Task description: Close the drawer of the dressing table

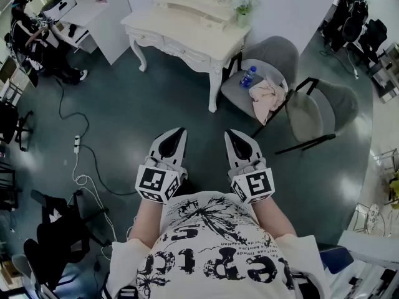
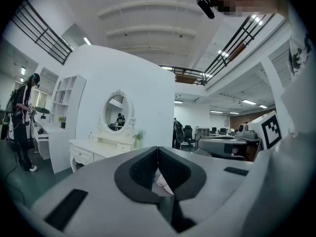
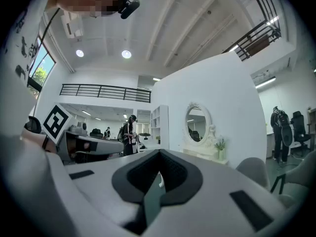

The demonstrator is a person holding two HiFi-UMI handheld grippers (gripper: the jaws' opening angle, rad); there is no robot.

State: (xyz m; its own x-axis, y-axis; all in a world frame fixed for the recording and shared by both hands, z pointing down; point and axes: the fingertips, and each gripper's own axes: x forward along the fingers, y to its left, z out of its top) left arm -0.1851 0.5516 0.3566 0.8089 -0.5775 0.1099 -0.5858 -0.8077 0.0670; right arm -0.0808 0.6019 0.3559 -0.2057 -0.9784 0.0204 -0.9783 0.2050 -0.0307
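Observation:
The white dressing table point(image 1: 187, 30) with its oval mirror stands across the floor at the top of the head view, well away from both grippers. It shows small in the left gripper view point(image 2: 94, 152) and in the right gripper view point(image 3: 207, 154). Its drawers point(image 1: 187, 55) are too small to tell whether one stands out. My left gripper point(image 1: 181, 131) and right gripper point(image 1: 229, 133) are held side by side close to the body, pointing towards the table. Both are shut, tips together, with nothing between them point(image 2: 158, 148) point(image 3: 159, 152).
A grey chair point(image 1: 271, 58) holding a blue bottle point(image 1: 247, 76) and a cloth point(image 1: 267, 98) stands right of the table, a second chair point(image 1: 324, 111) beside it. A cable with a power strip point(image 1: 76, 143) lies on the floor at left. A person point(image 1: 28, 33) sits at a desk far left.

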